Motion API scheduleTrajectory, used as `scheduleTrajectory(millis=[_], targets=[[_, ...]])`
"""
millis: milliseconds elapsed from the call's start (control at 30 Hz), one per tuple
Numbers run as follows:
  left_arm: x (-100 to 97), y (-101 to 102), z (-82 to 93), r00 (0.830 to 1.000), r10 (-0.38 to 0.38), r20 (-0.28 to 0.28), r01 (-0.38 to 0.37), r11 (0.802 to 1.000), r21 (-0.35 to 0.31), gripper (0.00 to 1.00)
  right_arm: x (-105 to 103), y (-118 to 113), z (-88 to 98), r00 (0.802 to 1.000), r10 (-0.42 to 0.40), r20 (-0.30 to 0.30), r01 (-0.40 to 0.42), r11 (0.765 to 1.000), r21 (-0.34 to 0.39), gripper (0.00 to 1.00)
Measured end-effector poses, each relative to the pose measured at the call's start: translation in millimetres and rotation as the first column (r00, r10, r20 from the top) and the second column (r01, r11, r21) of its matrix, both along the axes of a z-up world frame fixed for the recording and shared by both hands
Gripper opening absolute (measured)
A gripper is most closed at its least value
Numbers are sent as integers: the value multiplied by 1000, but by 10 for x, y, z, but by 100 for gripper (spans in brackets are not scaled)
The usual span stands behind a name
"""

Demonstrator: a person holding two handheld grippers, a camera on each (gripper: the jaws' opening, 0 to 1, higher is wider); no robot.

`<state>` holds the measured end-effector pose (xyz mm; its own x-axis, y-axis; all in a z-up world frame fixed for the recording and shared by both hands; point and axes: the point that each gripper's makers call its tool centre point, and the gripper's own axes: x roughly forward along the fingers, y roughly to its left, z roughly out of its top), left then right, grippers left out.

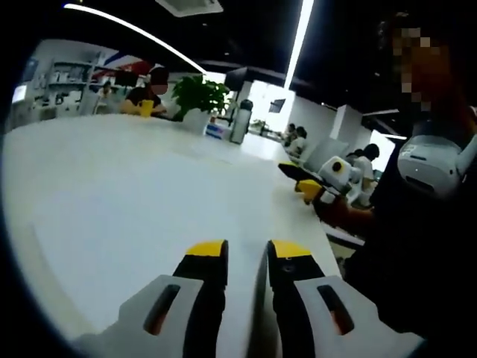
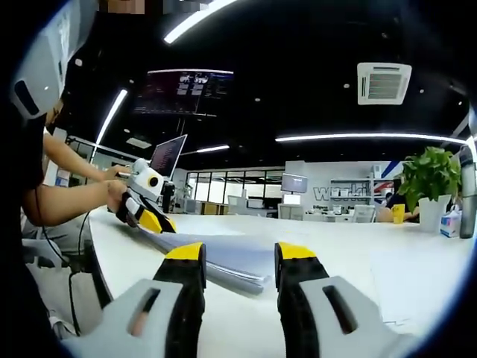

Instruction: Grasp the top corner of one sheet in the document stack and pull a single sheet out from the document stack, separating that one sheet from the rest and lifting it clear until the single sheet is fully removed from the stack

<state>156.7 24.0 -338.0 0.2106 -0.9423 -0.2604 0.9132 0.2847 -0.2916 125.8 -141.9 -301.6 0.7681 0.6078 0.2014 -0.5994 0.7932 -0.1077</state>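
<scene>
The document stack (image 2: 231,262) is a fan of grey sheets lying flat on the white table (image 2: 350,253). Its near corner shows low in the gap between my right gripper's (image 2: 240,253) yellow-tipped jaws. These stand wide open and I see no contact with the paper. At the stack's far end the other gripper (image 2: 153,218), held in a person's hands, rests its yellow tips at the sheets. In the left gripper view my left gripper (image 1: 247,250) is open over bare white table (image 1: 149,194), nothing between its jaws. The other gripper (image 1: 309,190) sits to the right in a hand.
A person in black (image 1: 417,246) stands close on the right of the left gripper view. A laptop (image 2: 168,156) is behind the far gripper. A potted plant (image 2: 428,175) and a bottle (image 1: 240,121) stand far across the table. A loose white sheet (image 2: 417,287) lies at right.
</scene>
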Motion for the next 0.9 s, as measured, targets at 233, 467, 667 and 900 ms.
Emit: scheduleTrajectory(millis=[233,467,667,900], targets=[[-20,-22,-6,1000,3,27,-3,1000,17,23,1,14,-13,1000,7,-22,-7,1000,-4,37],[-26,-30,0,1000,6,31,-6,1000,7,23,-10,38,4,999,15,-46,-17,999,-44,37],[-16,-27,-1,1000,9,28,-9,1000,8,23,0,63,15,1000,-14,-20,9,979,-202,38],[-32,-45,-5,999,6,45,-6,1000,11,22,38,161,101,986,-47,161,122,858,-499,38]])
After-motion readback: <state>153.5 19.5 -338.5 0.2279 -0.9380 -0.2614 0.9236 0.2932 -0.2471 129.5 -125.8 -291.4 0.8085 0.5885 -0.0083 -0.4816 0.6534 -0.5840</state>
